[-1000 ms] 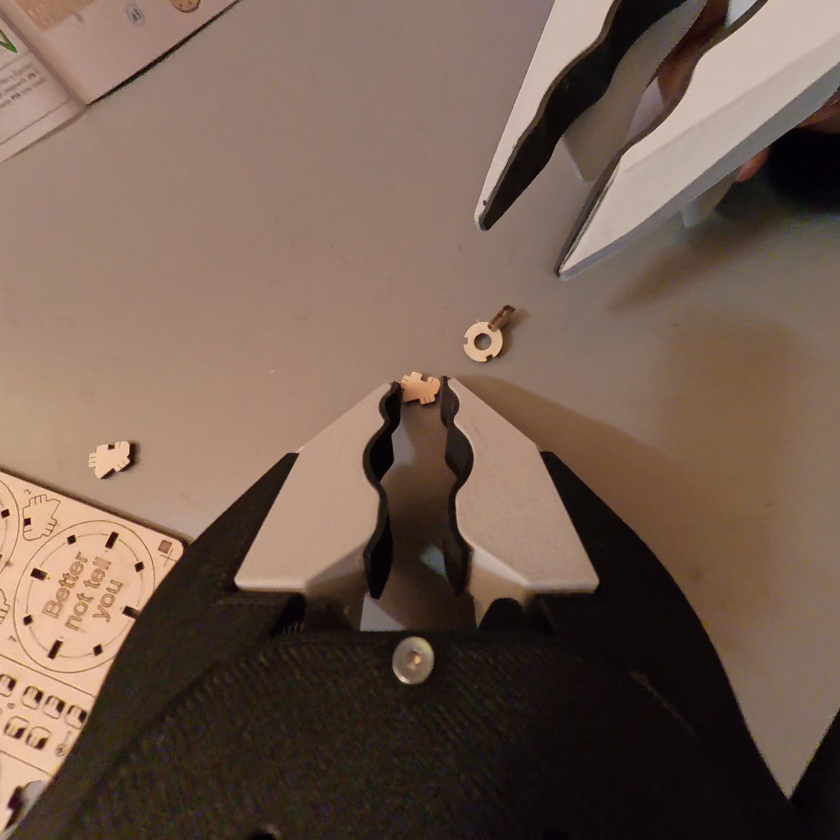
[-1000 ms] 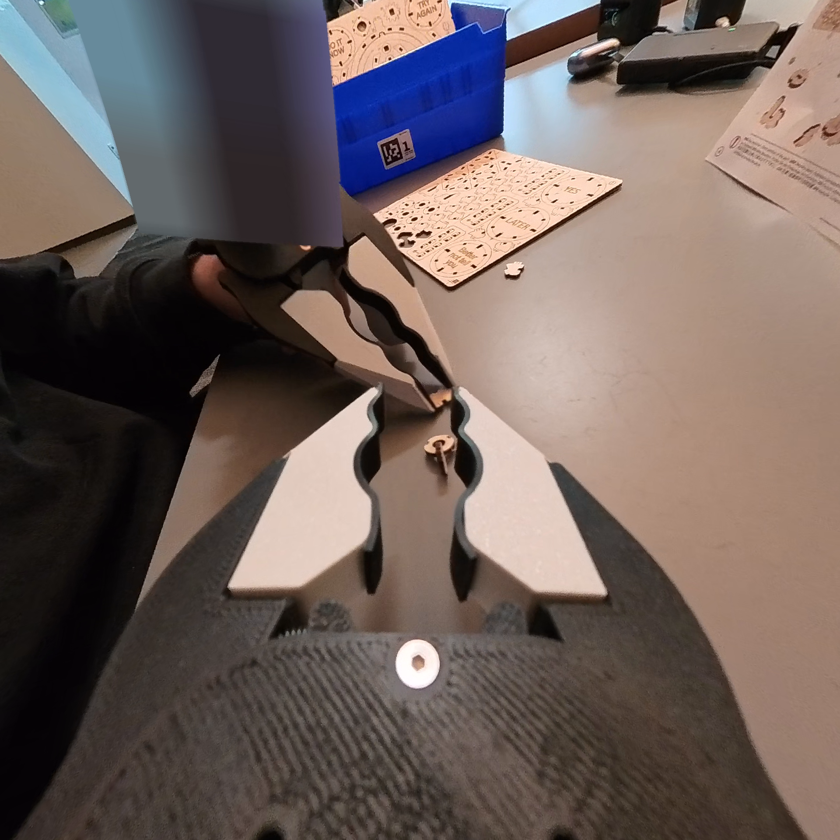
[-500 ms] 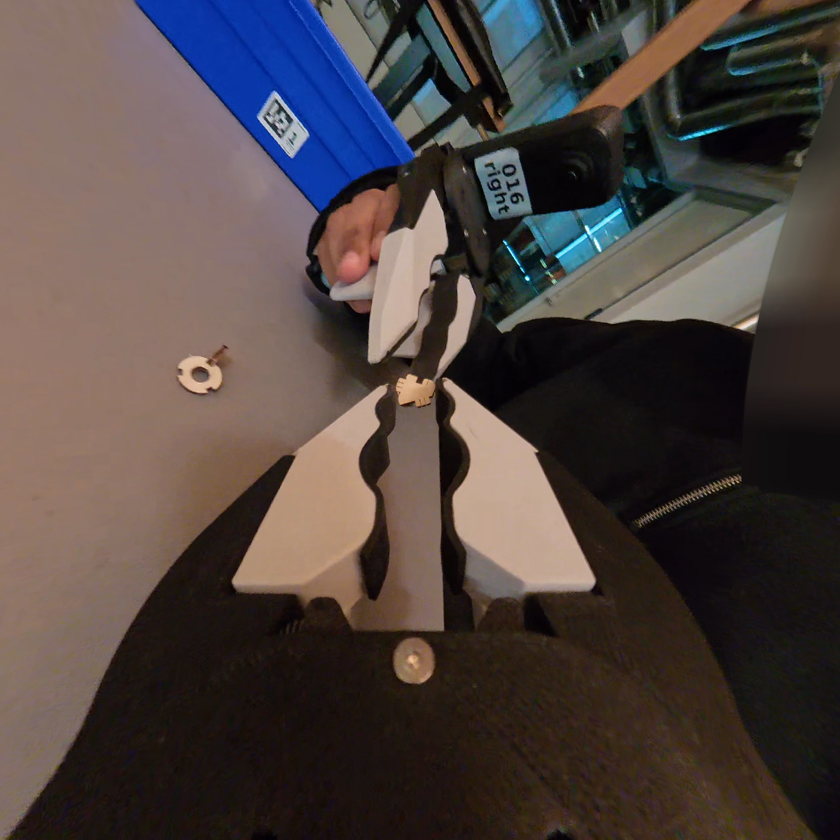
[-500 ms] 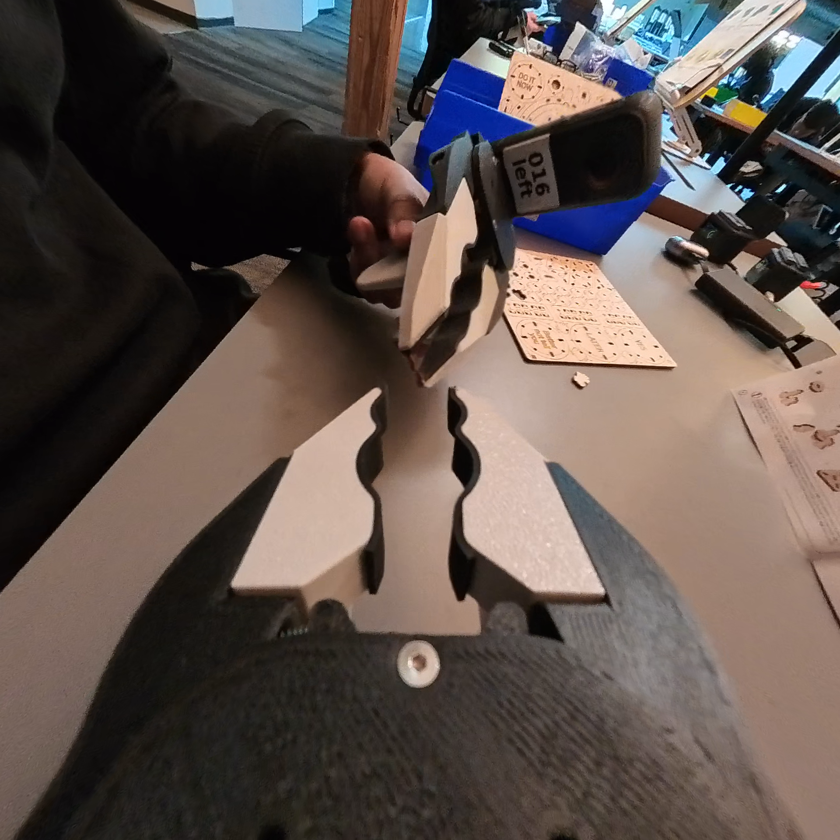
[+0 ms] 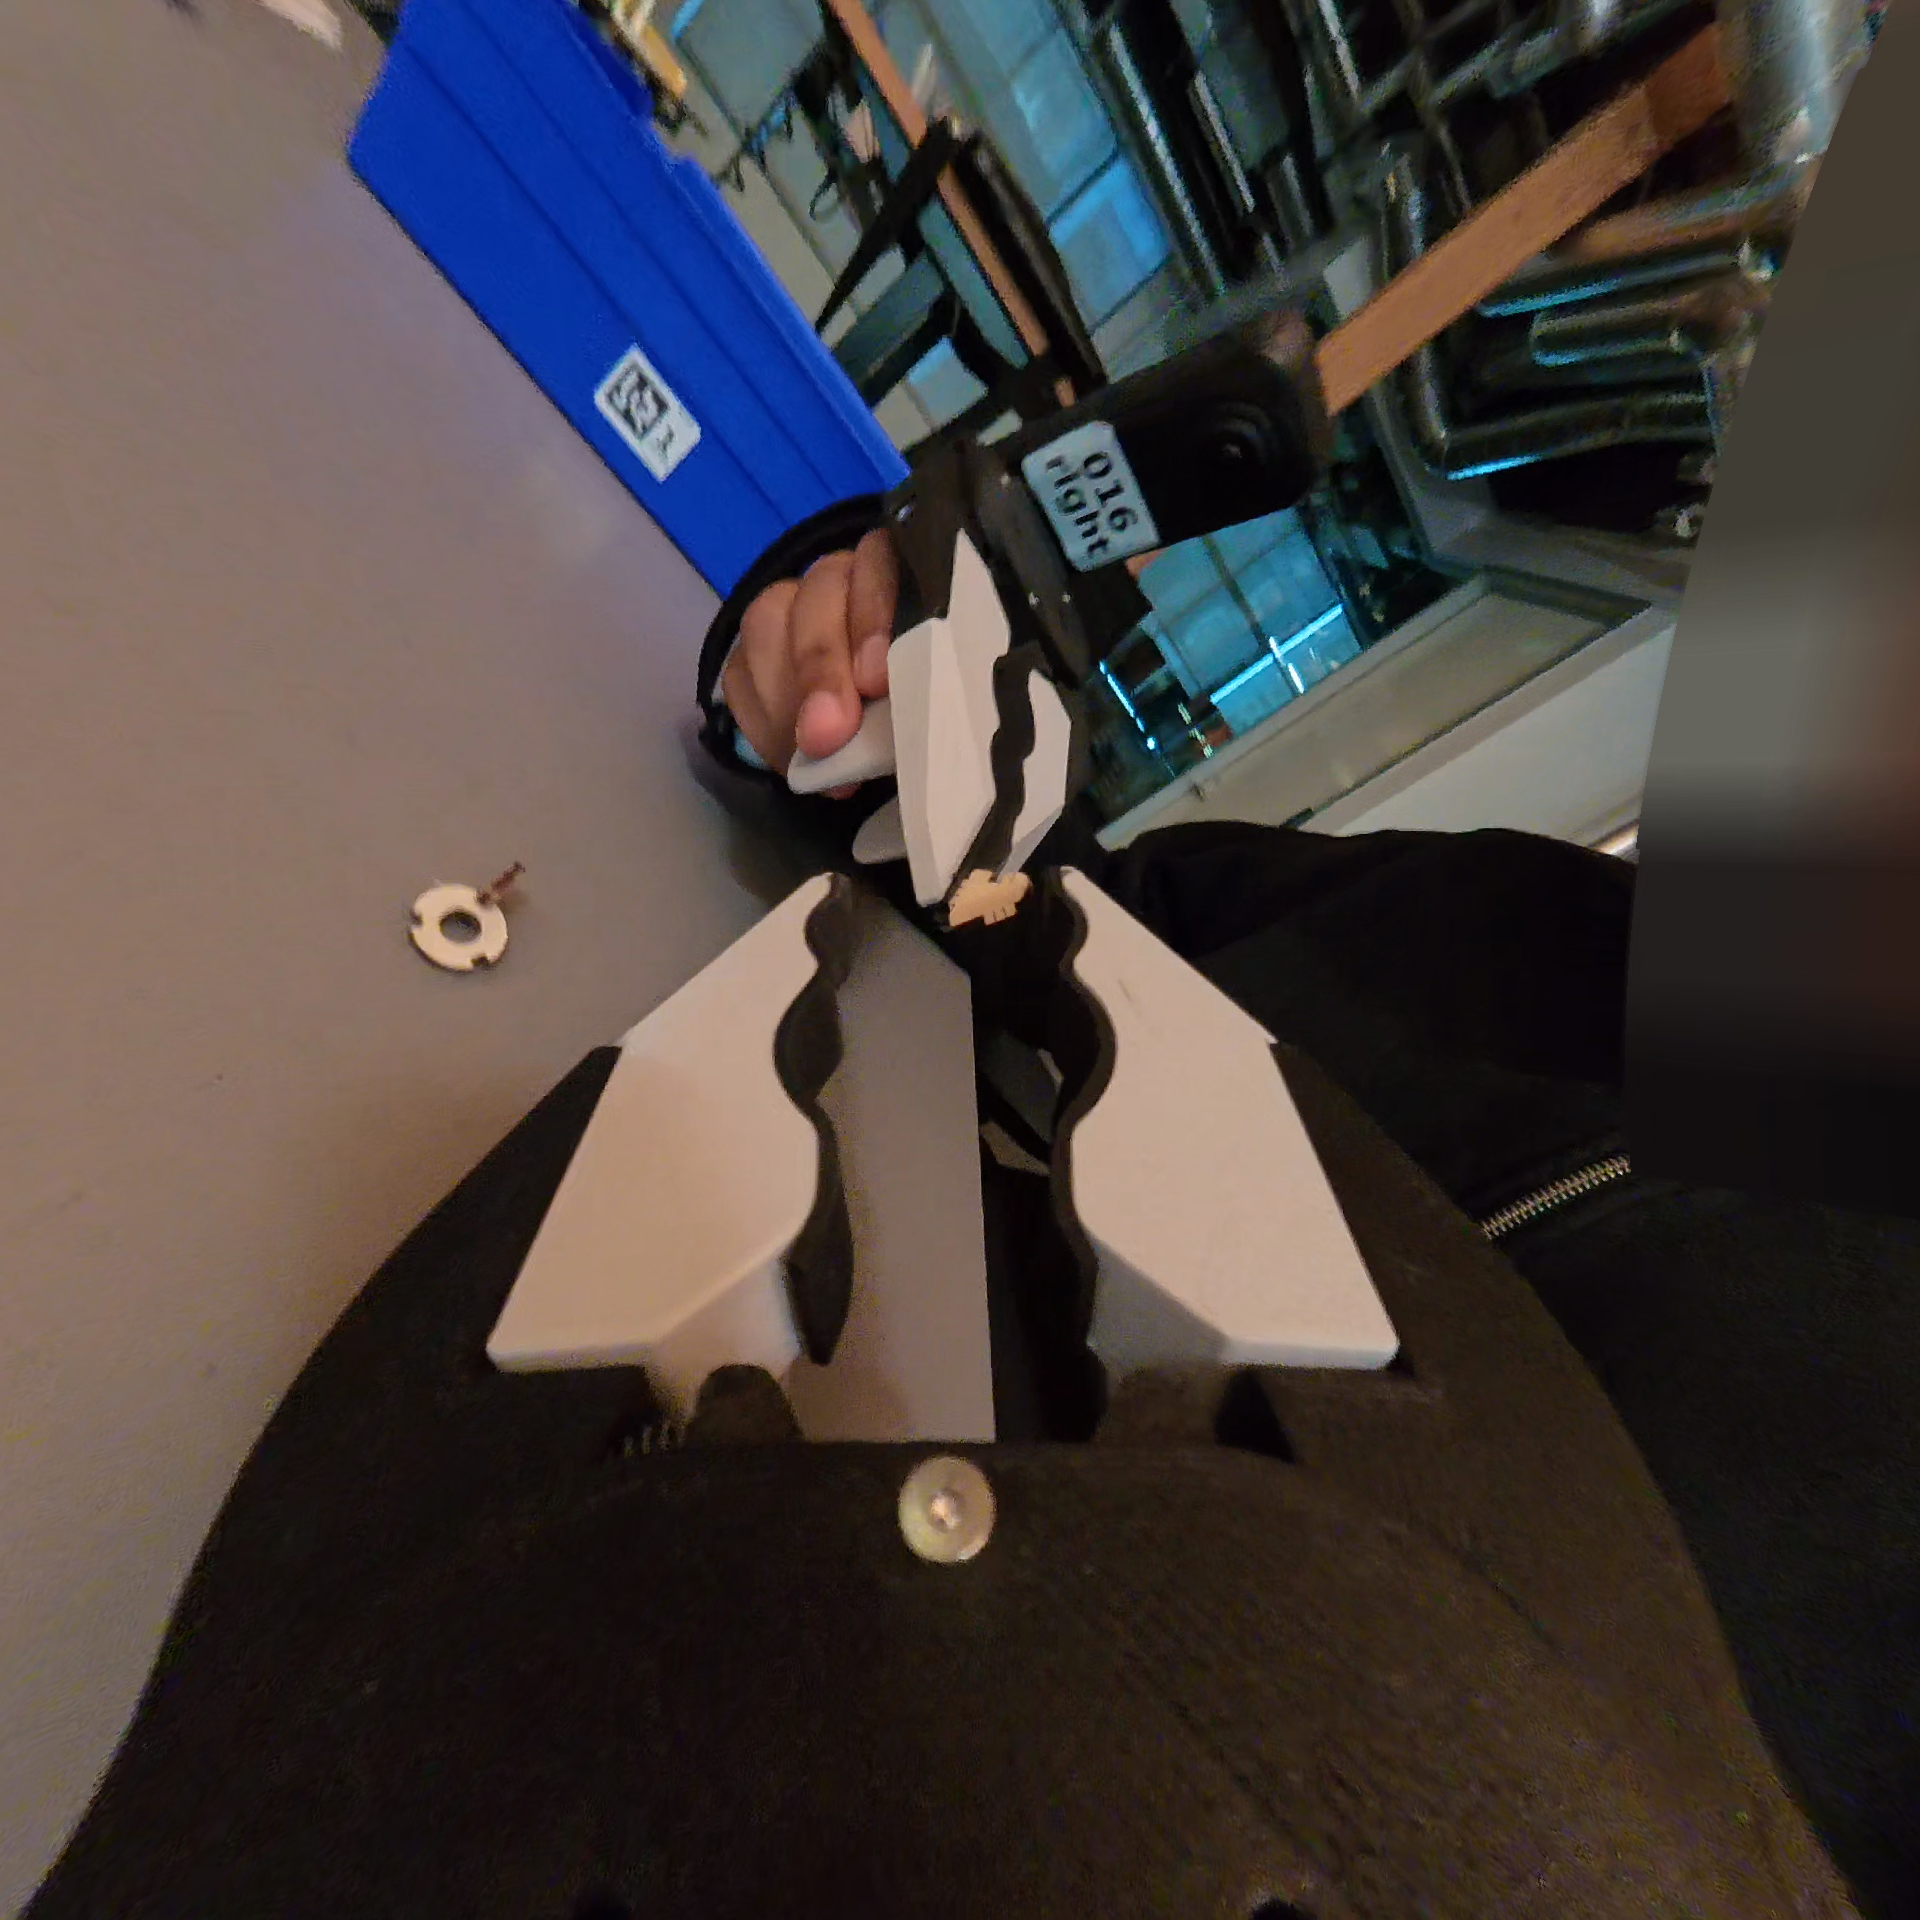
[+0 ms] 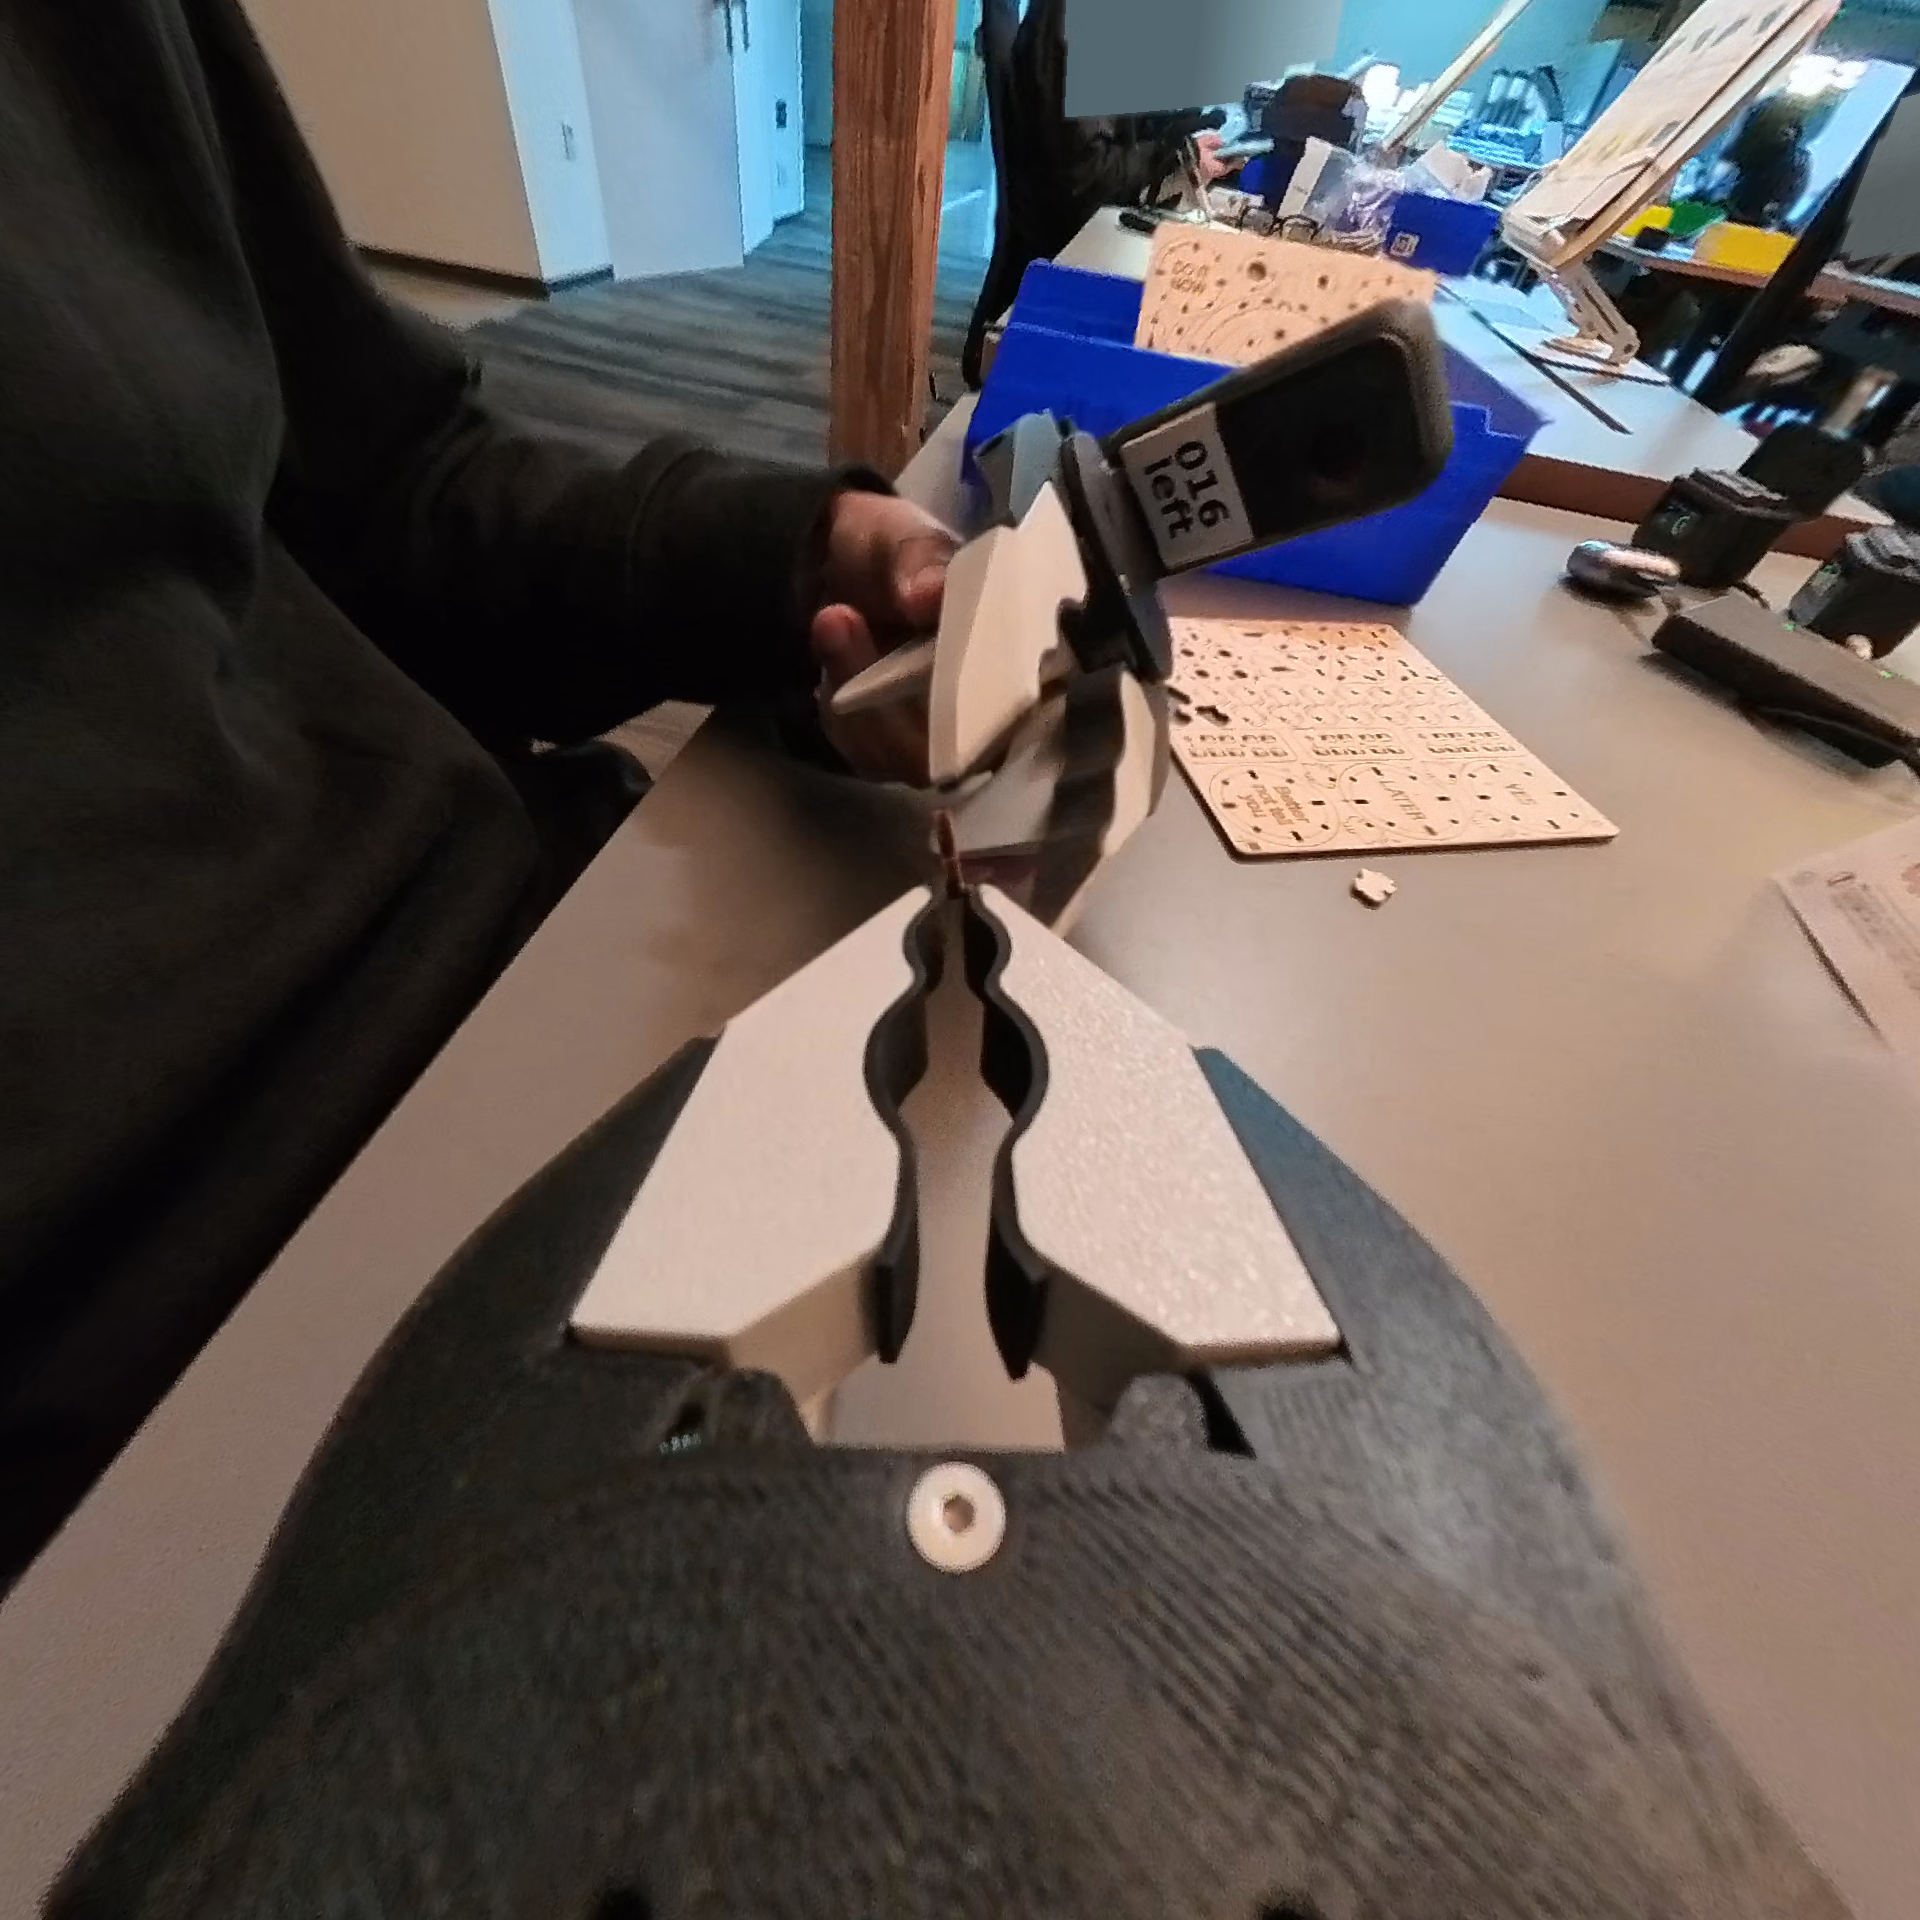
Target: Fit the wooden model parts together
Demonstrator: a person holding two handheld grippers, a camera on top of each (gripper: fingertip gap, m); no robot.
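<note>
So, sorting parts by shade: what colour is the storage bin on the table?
Bright blue bin, clearest in the left wrist view.

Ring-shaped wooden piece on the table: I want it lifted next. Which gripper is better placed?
Likely left gripper: its jaws stand open, the ring lies beside it. The right gripper is shut on a small wooden piece.

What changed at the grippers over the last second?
The small wooden piece passed across: the left gripper, which had pinched it, has opened, and the right gripper has shut on it edge-on. Both grippers rose off the table. The wooden ring stayed lying there.
</note>
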